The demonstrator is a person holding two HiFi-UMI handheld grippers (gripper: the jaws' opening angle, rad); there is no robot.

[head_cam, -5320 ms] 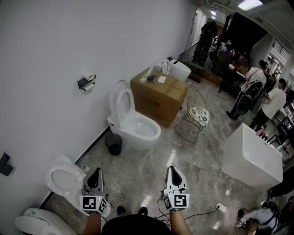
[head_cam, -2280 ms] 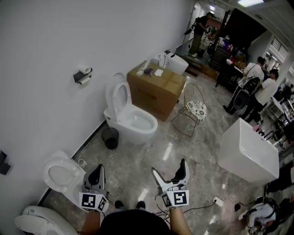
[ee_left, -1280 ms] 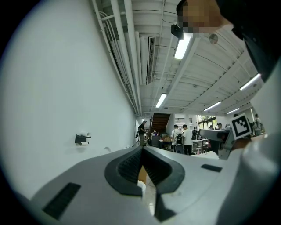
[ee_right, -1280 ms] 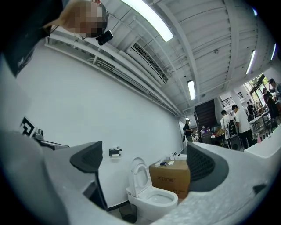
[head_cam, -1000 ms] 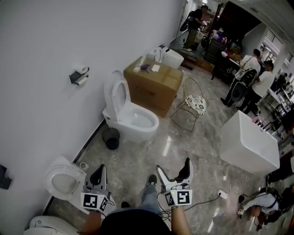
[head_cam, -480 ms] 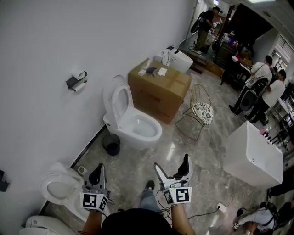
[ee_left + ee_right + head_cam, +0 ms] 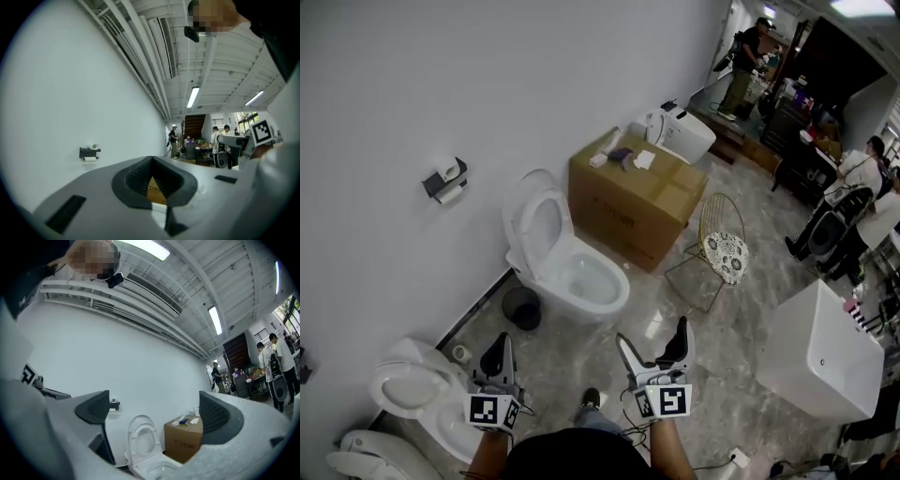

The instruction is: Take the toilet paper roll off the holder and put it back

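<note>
- Head view: the toilet paper roll [image 7: 446,194] hangs on its holder [image 7: 437,179], on the wall left of the open toilet [image 7: 565,262].
- Left tool [image 7: 497,349], below the toilet: jaws together, empty.
- Right tool [image 7: 652,336] has spread wide, likely readying a grab, but remains well short of the roll.

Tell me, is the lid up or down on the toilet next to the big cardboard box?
Up. The lid stands raised, leaning back toward the wall, and the bowl below it is uncovered.

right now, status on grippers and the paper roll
Left gripper shut, empty; right gripper open, empty. Toilet paper roll on wall holder, out of reach. Toilet and bin along the approach.
</note>
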